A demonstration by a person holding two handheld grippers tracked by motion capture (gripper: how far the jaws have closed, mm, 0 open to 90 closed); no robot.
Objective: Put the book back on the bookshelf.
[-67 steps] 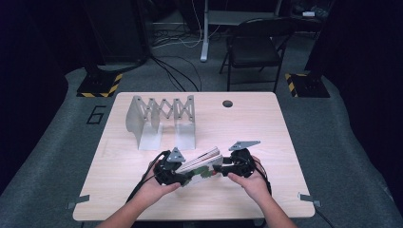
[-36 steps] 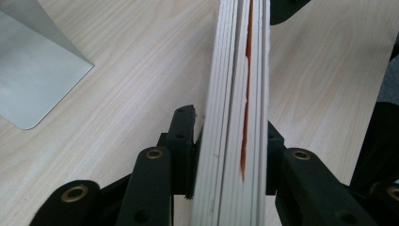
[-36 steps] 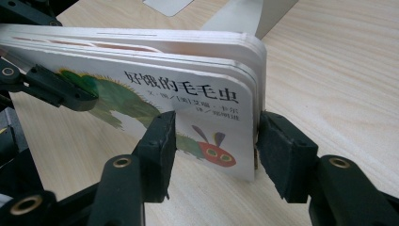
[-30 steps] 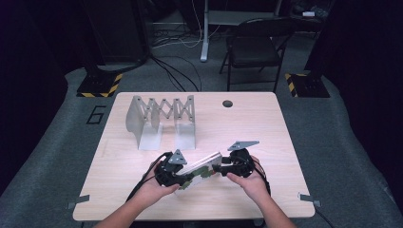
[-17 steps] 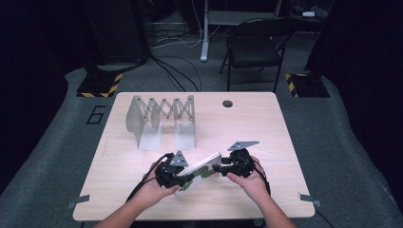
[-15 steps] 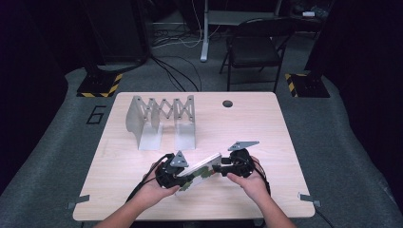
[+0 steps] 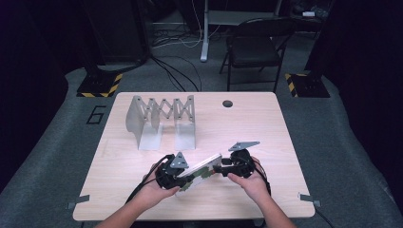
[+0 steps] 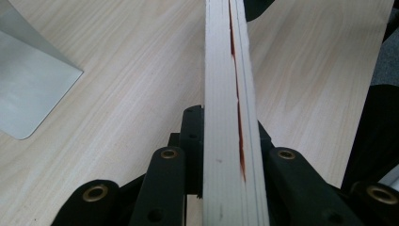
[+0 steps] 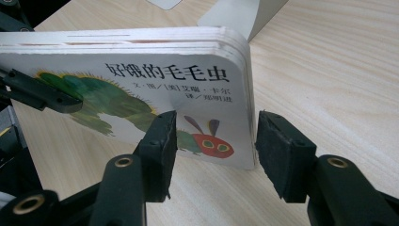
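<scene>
A board book (image 7: 200,170) with a green caterpillar on its cover is held low over the near middle of the table (image 7: 266,128), tilted up on its long edge. My left gripper (image 7: 171,173) is shut on its left end; the pale page edges (image 8: 226,70) run up between the jaws of my left gripper (image 8: 228,125). My right gripper (image 7: 233,166) is at the book's right end. My right gripper (image 9: 214,127) stands open in its own view. One jaw is in front of the cover (image 9: 141,89), the other just past the book's rounded corner.
A grey metal expanding rack (image 7: 161,121) stands at the back left of the table, and its base plate (image 8: 28,89) lies close to the book. A round hole (image 7: 227,103) is near the far edge. A folding chair (image 7: 256,47) stands behind the table.
The book has tipped from lying flatter to standing steeper on its edge between the two grippers. Over the last second both hands have stayed almost still.
</scene>
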